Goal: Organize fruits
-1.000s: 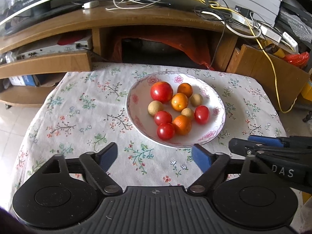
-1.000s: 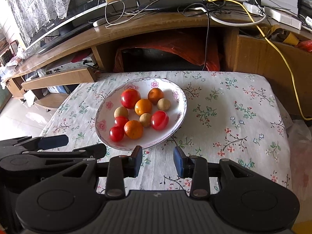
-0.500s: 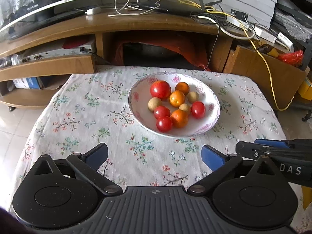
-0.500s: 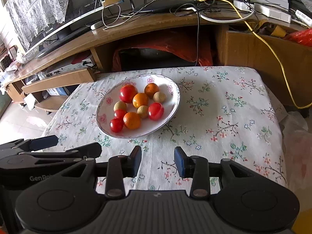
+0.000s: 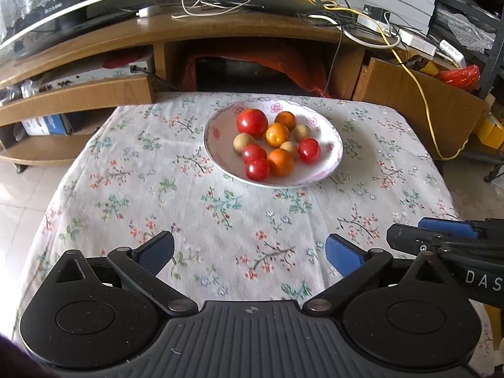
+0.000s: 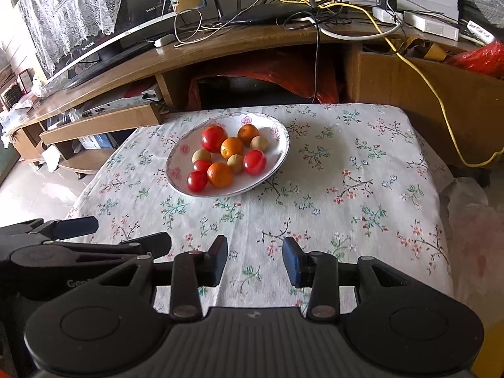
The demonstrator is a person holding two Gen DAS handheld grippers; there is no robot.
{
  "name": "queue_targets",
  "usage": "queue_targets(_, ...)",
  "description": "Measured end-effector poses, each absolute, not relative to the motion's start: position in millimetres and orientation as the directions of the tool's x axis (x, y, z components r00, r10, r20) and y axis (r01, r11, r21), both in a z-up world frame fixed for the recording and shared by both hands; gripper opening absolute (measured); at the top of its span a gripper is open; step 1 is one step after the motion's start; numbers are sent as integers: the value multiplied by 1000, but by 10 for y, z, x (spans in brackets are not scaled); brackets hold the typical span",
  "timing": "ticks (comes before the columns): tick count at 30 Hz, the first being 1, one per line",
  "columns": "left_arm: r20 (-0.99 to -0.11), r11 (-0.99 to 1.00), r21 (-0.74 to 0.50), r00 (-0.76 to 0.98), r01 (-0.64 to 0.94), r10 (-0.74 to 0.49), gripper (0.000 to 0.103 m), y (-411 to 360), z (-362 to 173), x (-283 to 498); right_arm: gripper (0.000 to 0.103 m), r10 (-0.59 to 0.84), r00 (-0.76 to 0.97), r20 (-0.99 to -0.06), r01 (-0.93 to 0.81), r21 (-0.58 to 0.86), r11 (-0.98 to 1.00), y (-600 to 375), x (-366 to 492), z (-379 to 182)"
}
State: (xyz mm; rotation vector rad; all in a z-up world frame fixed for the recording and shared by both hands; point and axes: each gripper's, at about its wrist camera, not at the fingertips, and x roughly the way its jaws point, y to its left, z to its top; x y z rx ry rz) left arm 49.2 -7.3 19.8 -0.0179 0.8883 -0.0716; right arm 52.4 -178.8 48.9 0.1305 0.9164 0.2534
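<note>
Left claw [image 5: 249,252], matte black with blue pads, spread wide and just opened, nothing between; right claw [image 6: 254,260], narrowly parted, likewise bare. Both hover over the bench's [image 5: 132,189] floral cloth. Beyond, a glossy round porcelain bowl [image 5: 334,138] holds smooth red tomatoes [image 5: 252,122], dimpled oranges [image 5: 277,134], tan longans [image 5: 243,141].

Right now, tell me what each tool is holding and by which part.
Nothing is held. The left tool stands wide open and the right tool is partly open, both empty over the tablecloth. All the fruit sits in the bowl.
</note>
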Motion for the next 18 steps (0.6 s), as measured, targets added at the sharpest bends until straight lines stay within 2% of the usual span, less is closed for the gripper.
queue_targets(7,-758,997,-39,648,68,-74,103,-83,246,319,40,278,594,-755,-167,222,961,-1797,315,560)
queue_targets(18,-781,996,-24,621,84,-71,103,-115,185,130,42,264,589,-764,-151,217,965,-1821,111,552)
